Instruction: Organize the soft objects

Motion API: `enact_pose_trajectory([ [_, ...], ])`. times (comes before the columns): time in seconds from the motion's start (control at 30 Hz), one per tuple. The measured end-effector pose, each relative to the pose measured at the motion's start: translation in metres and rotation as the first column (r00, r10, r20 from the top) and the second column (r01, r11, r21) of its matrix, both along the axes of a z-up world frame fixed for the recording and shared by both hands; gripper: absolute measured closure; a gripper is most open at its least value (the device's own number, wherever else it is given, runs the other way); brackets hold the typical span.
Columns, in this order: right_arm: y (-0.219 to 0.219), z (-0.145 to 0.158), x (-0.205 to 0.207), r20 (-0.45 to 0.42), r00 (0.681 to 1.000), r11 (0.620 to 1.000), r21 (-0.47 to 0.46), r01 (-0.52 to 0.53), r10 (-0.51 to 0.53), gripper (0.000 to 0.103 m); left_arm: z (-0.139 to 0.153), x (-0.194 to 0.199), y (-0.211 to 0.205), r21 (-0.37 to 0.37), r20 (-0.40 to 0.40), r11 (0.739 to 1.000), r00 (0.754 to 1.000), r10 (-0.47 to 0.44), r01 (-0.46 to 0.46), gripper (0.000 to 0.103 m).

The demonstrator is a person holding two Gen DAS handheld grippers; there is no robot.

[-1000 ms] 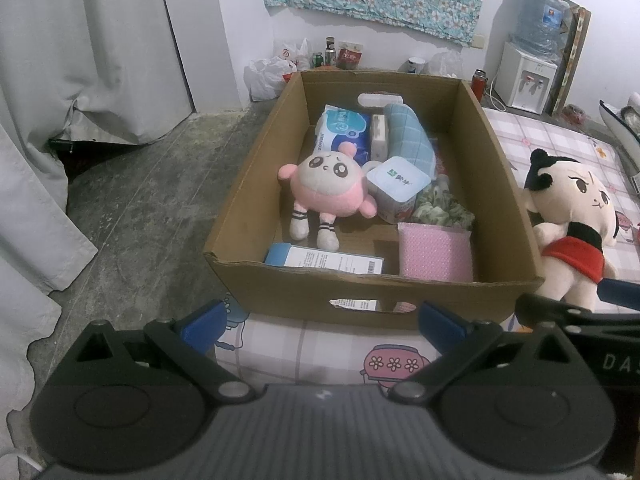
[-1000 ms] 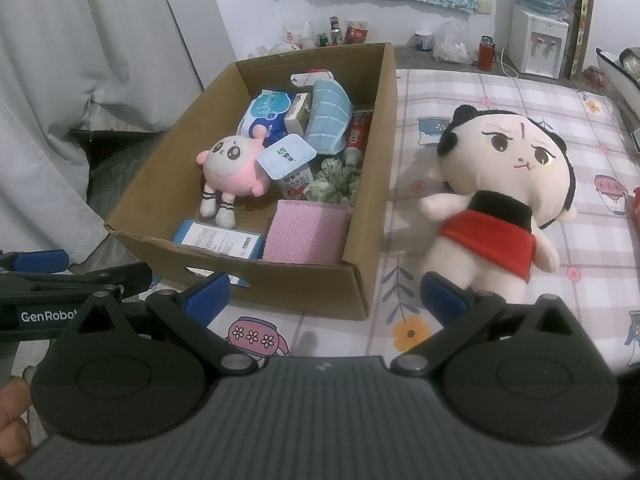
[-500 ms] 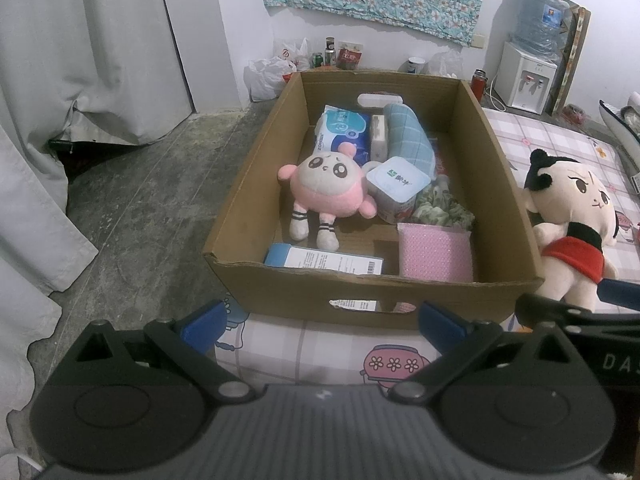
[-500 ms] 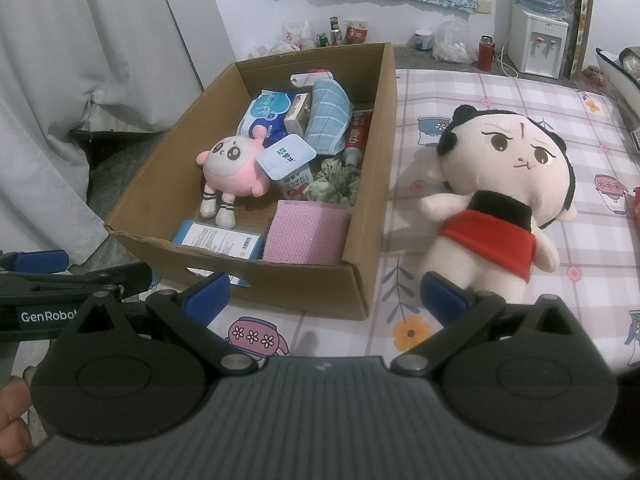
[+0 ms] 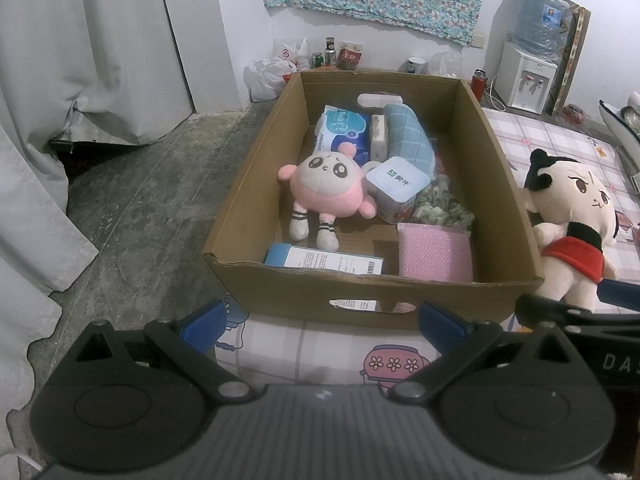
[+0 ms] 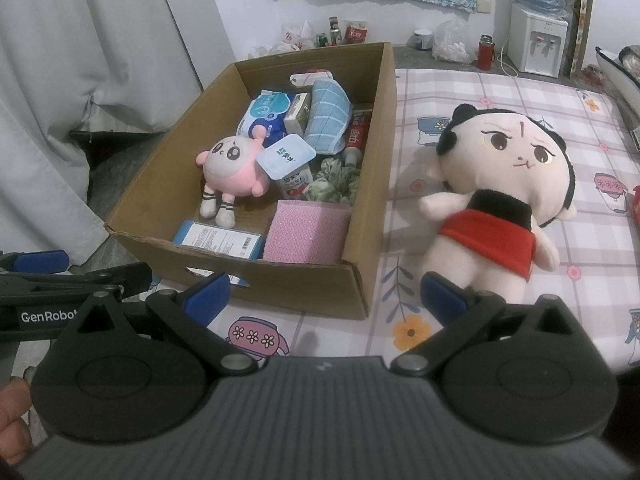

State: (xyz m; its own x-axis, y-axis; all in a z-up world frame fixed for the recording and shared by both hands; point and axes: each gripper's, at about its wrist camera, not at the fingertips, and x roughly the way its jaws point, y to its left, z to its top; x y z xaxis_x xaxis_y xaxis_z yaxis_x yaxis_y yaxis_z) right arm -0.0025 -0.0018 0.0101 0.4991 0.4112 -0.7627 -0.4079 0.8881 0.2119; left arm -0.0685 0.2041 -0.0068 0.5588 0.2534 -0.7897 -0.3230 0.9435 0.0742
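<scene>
A cardboard box stands on a checked mattress. Inside lie a pink plush, a pink sponge cloth, a blue checked cloth, a green scrunchie, a yoghurt tub and packets. A big doll in a red skirt lies on the mattress right of the box. My left gripper is open and empty, just before the box's near wall. My right gripper is open and empty, near the box's front right corner.
Grey curtains hang at the left over a bare concrete floor. Bags, cans and a cup stand along the back wall. A water dispenser stands at the back right. A flat white-blue carton lies at the box's front.
</scene>
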Motion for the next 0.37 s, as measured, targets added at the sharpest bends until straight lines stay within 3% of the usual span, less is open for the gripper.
enact_pose_trajectory([
  [0.37, -0.0004, 0.0001, 0.0002, -0.001, 1.000, 1.000, 0.001, 0.000, 0.000, 0.001, 0.0002, 0.0000, -0.0002, -0.001, -0.001, 1.000, 1.000, 0.000, 0.000, 0.001],
])
